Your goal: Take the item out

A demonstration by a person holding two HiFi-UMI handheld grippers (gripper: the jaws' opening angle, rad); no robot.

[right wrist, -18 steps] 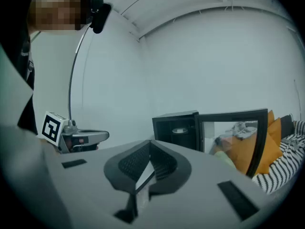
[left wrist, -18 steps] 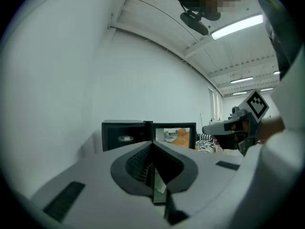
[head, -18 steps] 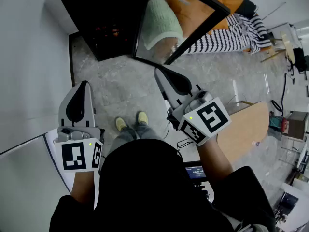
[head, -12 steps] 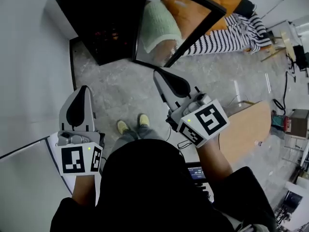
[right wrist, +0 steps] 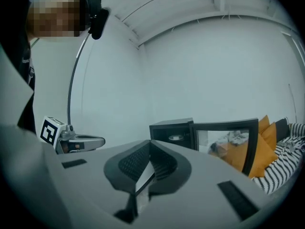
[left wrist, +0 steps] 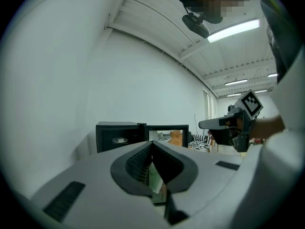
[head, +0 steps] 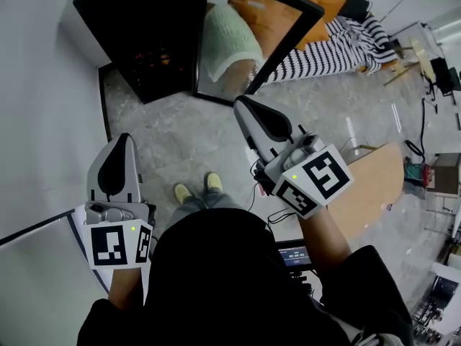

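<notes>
Left hand-held gripper [head: 124,141]: pressed together with nothing between its jaws. It points toward 12 o'clock beside the shoes [head: 183,192] and has barely shifted in the last moment.
Cabinet [head: 155,45]: black, standing on the floor [head: 180,121] at 11 o'clock from the person, its front open. It now sits a touch higher and further left in the head view (the head has tipped, I think, rather than the feet stepped).
Item: a pale round dish [left wrist: 119,140] in the dark inside of the cabinet, most likely the thing to take out. It is untouched and well apart from both grippers.
Door [head: 238,45]: glass in a black frame, swung open toward 1 o'clock. Pale green and orange shapes show in the pane.
Right hand-held gripper [head: 246,107]: pressed together and empty. It has eased slightly toward 2 o'clock. In the head view its tip shows just below the door's bottom edge, though how near it really is I cannot tell.
Change: small drifts only, and no reach has begun.
Meaning for the task: the door is already open, so the way in looks clear, but the dish is not yet out. Whichever gripper goes in must spread its jaws first.
</notes>
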